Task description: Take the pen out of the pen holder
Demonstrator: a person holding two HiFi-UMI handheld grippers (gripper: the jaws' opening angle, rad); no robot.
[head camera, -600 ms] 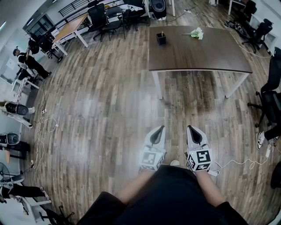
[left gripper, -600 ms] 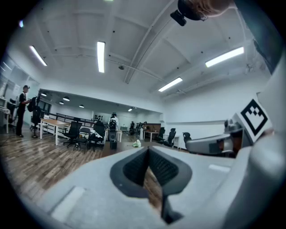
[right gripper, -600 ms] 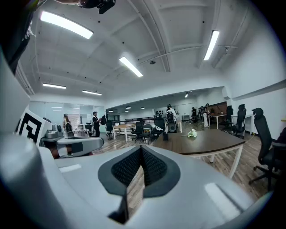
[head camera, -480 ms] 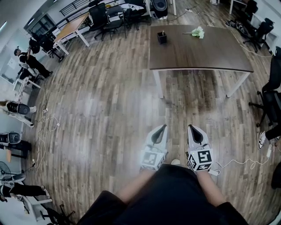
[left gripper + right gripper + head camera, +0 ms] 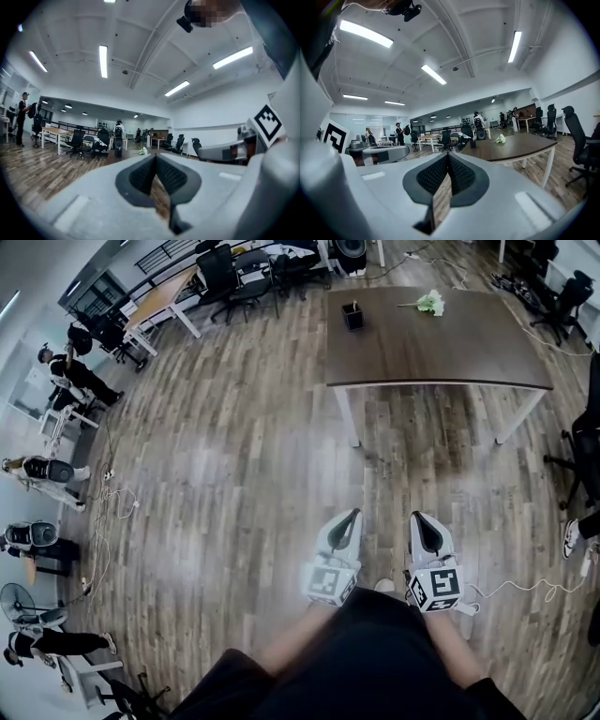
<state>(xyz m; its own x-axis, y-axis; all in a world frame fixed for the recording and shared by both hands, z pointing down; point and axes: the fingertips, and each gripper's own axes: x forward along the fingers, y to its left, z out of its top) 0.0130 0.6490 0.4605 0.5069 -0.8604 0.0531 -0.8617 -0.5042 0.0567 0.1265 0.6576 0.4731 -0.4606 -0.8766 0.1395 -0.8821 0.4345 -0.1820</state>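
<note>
A small black pen holder (image 5: 352, 317) stands on the far left part of a dark brown table (image 5: 450, 357), several steps ahead of me; a thin pen tip pokes out of its top. In the right gripper view the holder (image 5: 473, 144) is a tiny dark block on that table. My left gripper (image 5: 352, 515) and right gripper (image 5: 416, 517) are held side by side in front of my body over the wooden floor, far short of the table. Both are shut, pads meeting at the tips, with nothing between them (image 5: 155, 156) (image 5: 448, 154).
A white flower (image 5: 430, 303) lies on the table right of the holder. Black office chairs (image 5: 574, 296) stand around the table and at desks (image 5: 164, 298) at the back left. People and equipment stand along the left wall (image 5: 66, 376). A white cable (image 5: 525, 587) lies on the floor at my right.
The table and pen holder have slid a little lower and nearer in the head view as I step forward. Both grippers stay shut and side by side.
</note>
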